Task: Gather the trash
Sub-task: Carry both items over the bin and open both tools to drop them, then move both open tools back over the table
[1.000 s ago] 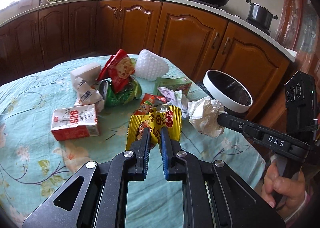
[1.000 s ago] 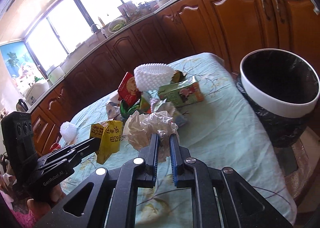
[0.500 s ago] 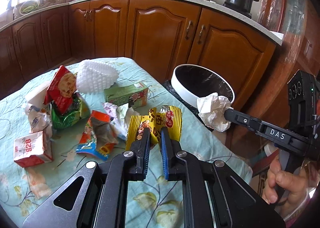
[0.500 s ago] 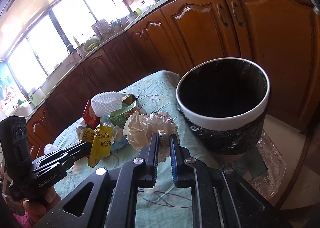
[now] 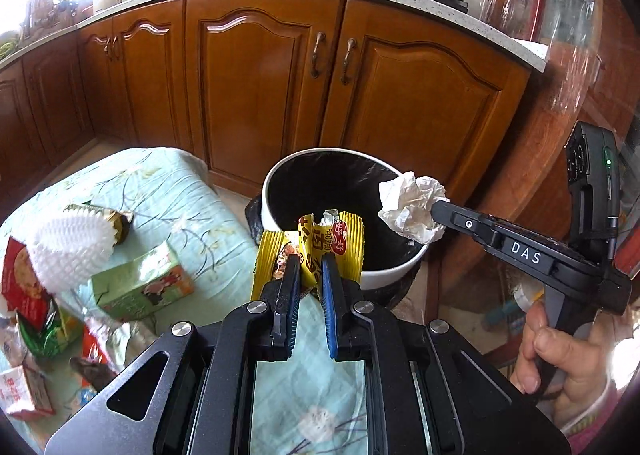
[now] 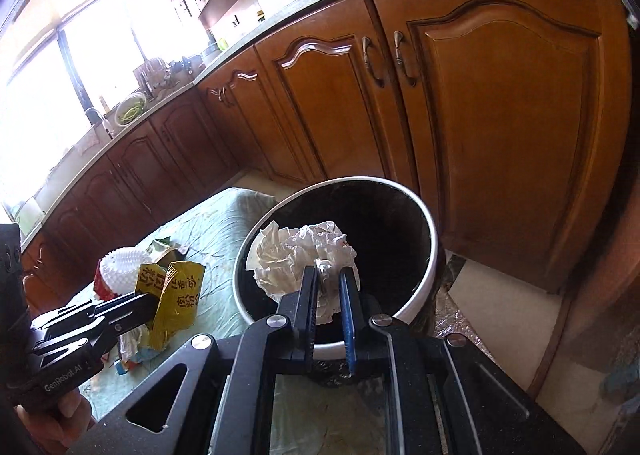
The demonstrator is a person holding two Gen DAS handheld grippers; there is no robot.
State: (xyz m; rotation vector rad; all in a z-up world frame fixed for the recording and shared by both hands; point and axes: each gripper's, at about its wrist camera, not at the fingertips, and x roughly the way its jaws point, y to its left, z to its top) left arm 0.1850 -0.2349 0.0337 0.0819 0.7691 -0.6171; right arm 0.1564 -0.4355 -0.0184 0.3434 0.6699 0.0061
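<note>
My left gripper (image 5: pixel 308 263) is shut on a yellow snack wrapper (image 5: pixel 320 243) and holds it at the near rim of the trash bin (image 5: pixel 276 179), a white-rimmed bin with a black liner beside the table. My right gripper (image 6: pixel 329 275) is shut on a crumpled white paper ball (image 6: pixel 296 255) and holds it over the bin's open mouth (image 6: pixel 430 255). The paper ball (image 5: pixel 412 207) shows over the bin's right rim in the left wrist view. The yellow wrapper (image 6: pixel 176 295) shows left of the bin in the right wrist view.
On the floral tablecloth (image 5: pixel 168 191) lie a white foam net (image 5: pixel 68 251), a green carton (image 5: pixel 140 287), a red snack bag (image 5: pixel 20 287) and more wrappers at the left. Wooden kitchen cabinets (image 5: pixel 260 87) stand behind the bin.
Both grippers have swung right, away from the pile of trash toward the bin. The paper ball is now over the bin's mouth and the yellow wrapper at its near rim.
</note>
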